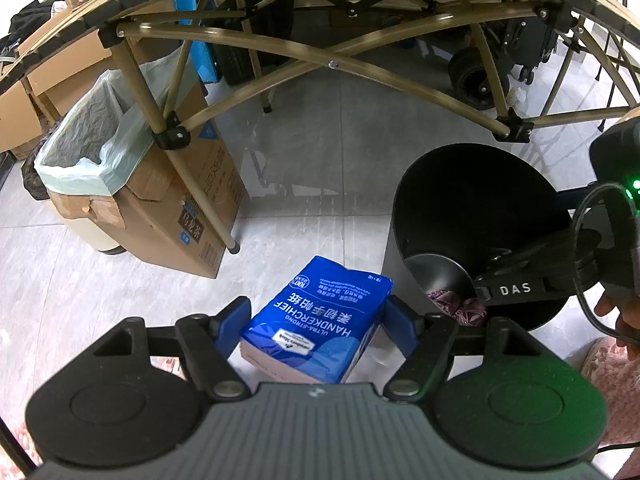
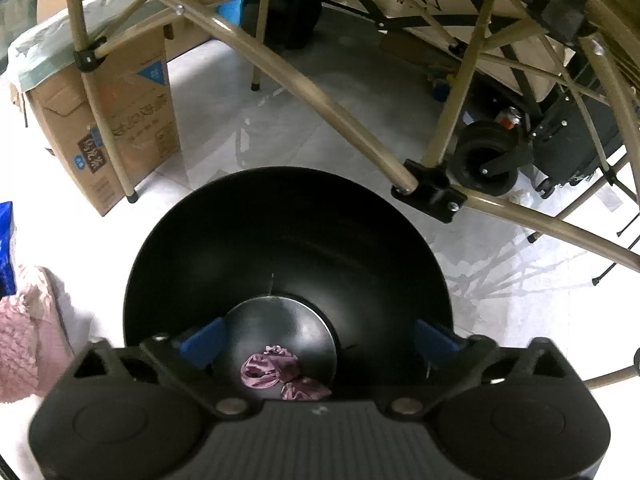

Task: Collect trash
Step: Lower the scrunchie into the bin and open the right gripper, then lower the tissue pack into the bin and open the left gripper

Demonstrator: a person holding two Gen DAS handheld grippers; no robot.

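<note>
Left gripper [image 1: 316, 320] clamps a blue handkerchief pack [image 1: 320, 320] beside the black bin [image 1: 460, 200]; right gripper [image 2: 316, 340] gapes empty above crumpled purple trash [image 2: 276, 372], so the pack risks dropping outside.

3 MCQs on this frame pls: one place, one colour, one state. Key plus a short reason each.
1. Where does the crumpled purple wrapper lie?
A. On the floor tiles
B. At the bottom of the black bin
C. In the lined cardboard box

2. What colour is the tissue pack in the left tool?
A. Blue
B. Green
C. Red

3. How does the right tool stand?
A. Shut on the wrapper
B. Shut on the bin's rim
C. Open, nothing between its pads

Key:
1 B: the right wrist view shows the wrapper on the bin's round base.
2 A: the pack is blue with white print, and both pads press its sides.
3 C: the pads stand wide apart above the bin, with the wrapper lying below them.
</note>
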